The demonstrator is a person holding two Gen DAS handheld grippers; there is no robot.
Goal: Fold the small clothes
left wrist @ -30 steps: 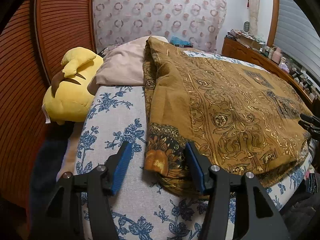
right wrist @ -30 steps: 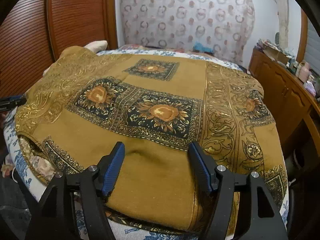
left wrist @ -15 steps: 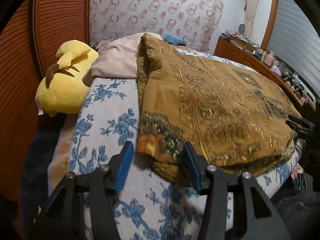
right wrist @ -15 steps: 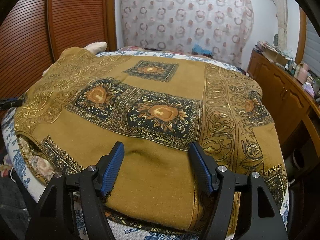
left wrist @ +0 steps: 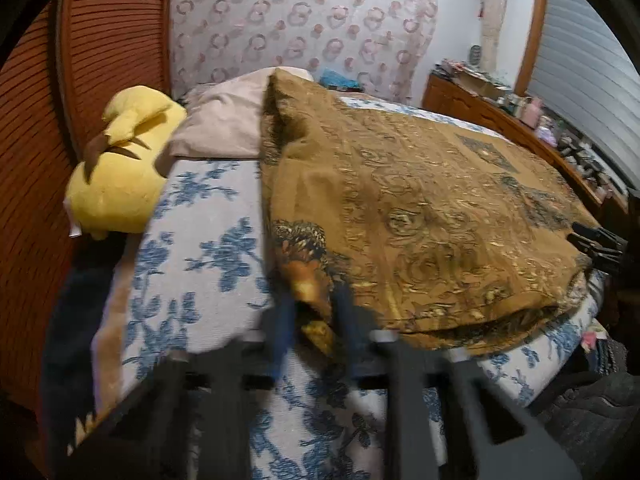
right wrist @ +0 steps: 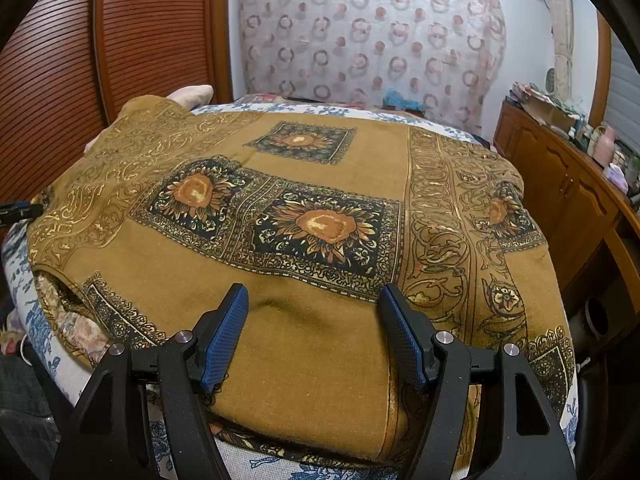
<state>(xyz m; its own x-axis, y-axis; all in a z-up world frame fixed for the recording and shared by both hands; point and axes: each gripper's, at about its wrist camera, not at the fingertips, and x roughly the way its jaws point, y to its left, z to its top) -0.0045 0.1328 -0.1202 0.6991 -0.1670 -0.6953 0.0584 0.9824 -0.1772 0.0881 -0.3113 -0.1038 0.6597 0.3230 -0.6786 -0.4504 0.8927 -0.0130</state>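
Starting at the left, the left gripper is pinching the near-left corner of the brown patterned cloth; its fingers are sitting narrow with the corner caught between them, though motion blur is softening that view. The cloth is lying spread over the bed, already doubled, judging by the layered edges along its near side. It is looking soft, limp and fairly thick, so it is likely sagging wherever it is unsupported, and corners or hems are the sensible places to take hold. Moving right, the right gripper is resting over the cloth's near edge with its fingers spread wide, holding nothing. The matching near-right corner seems the natural hold for it.
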